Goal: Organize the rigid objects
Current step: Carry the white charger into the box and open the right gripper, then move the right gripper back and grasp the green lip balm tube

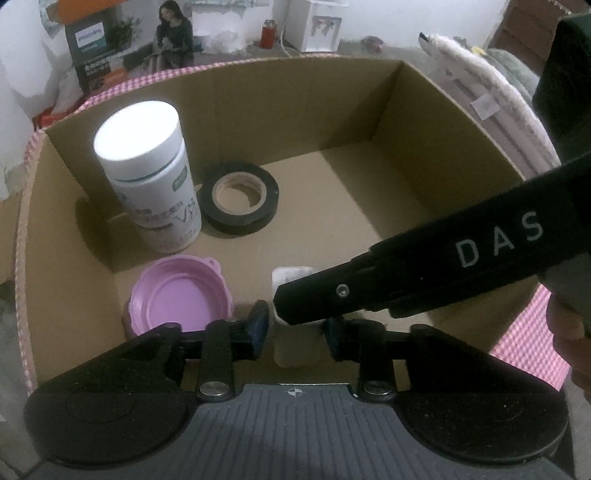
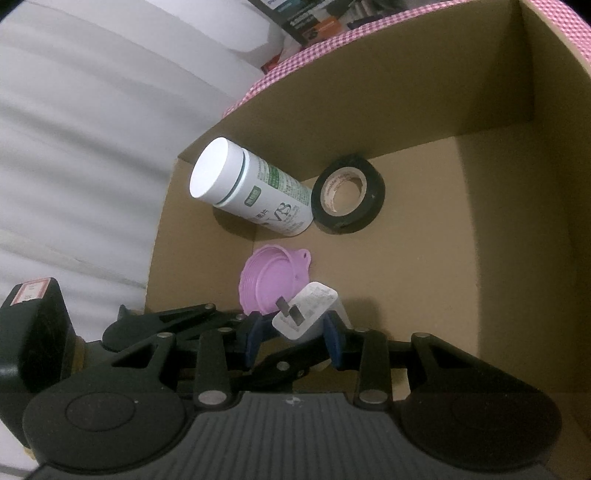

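Note:
A cardboard box (image 1: 332, 110) holds a white bottle (image 1: 147, 173), a black tape roll (image 1: 238, 203) and a pink lid (image 1: 177, 295). The same bottle (image 2: 251, 188), tape roll (image 2: 347, 194) and lid (image 2: 273, 280) show in the right wrist view. My right gripper (image 2: 291, 332) is shut on a white plug adapter (image 2: 310, 310), held low inside the box beside the lid. In the left wrist view the right gripper's finger (image 1: 406, 280) covers most of the adapter (image 1: 291, 275). My left gripper (image 1: 295, 328) is open and empty, over the box's near edge.
The box's walls rise on all sides; a pink checked cloth (image 1: 532, 332) lies under it. A printed carton (image 1: 110, 48) and a red can (image 1: 267, 33) stand behind. Folded white and grey fabrics (image 1: 491, 96) lie at the right.

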Motion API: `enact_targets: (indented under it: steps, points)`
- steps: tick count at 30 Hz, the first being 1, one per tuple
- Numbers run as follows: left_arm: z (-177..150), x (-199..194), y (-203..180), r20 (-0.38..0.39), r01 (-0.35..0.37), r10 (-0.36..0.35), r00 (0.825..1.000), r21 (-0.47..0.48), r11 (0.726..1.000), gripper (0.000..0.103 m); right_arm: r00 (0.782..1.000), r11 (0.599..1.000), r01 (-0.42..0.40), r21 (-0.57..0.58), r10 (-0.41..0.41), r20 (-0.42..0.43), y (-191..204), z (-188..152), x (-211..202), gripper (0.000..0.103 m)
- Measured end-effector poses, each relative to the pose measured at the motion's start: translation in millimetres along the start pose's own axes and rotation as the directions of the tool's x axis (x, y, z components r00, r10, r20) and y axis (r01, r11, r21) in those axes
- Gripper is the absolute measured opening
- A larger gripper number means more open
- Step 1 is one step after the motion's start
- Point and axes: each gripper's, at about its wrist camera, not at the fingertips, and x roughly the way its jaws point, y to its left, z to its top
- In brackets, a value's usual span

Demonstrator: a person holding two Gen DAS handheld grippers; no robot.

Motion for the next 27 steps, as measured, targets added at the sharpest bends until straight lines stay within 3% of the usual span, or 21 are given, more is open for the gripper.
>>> enact_targets:
  steps: [6,19,27]
  points:
    - [-9.1,-28.7,-3.8,0.113,-0.008,0.006,0.994,0.019,1.0,0.062,0.998,0.999,0.004,-0.034,-0.002,0.059,9.2,-4.2,-18.3,0.043]
    - [-50.4,-90.1,-21.3,0.299,-0.031,0.012,0.954,0.06,0.998,0.071,0.972,0.993,-0.038,-0.111,0.063,0.227,43.3,-41.7,-88.3,0.043]
    - [-92.6,-115.6,-25.8,0.366,-0.003,-0.025,0.93,0.074,0.997,0.084,0.919,0.984,-0.012,-0.179,0.081,0.386,56.5,-98.6,-133.5,0.043]
